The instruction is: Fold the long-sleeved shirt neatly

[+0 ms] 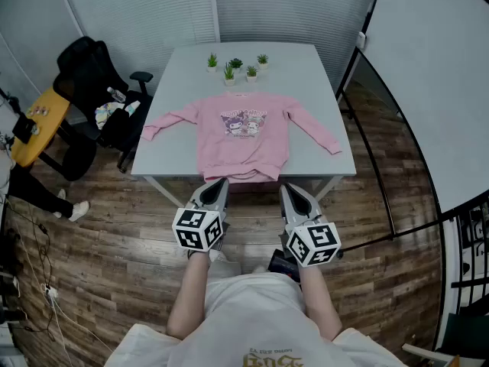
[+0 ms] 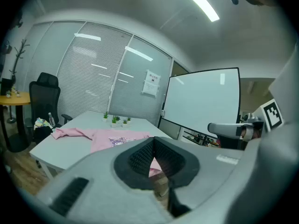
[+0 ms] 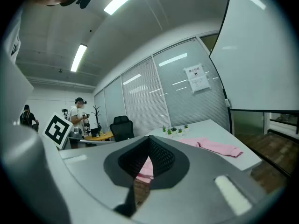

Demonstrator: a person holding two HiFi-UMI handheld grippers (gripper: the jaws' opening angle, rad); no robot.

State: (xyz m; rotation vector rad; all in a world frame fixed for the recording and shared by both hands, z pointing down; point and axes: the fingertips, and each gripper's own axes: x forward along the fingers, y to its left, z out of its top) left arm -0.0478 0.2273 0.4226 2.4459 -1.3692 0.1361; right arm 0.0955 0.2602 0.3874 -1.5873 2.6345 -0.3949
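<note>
1. The pink long-sleeved shirt (image 1: 243,132) is lying flat and face up on the grey tabletop (image 1: 309,75). Both sleeves are spreading out sideways, and the hem is reaching the near edge.
2. As I judge it, the folding is not yet starting: no part of the shirt is turned over, so this is the approach before the 1st fold.
3. The left claw (image 1: 218,183) and the right claw (image 1: 290,191) are hovering side by side just short of the shirt's hem, not touching it. Each is closed tight with nothing pinched between its jaws.
4. The next move is probably calling for both claws to open, reach past the hem to a sleeve or shoulder, and pinch the cloth for carrying across the shirt's body.
5. Just beyond the shirt's collar, 5 small potted plants (image 1: 235,66) are standing in a cluster. Left of the shirt, off the tabletop, a black office chair (image 1: 92,79) is sitting beside a yellow side table (image 1: 38,121). To the shirt's right a whiteboard (image 1: 428,90) is standing.
6. Nothing is lying on the shirt. Only the plants look like a risk, being near the collar.
</note>
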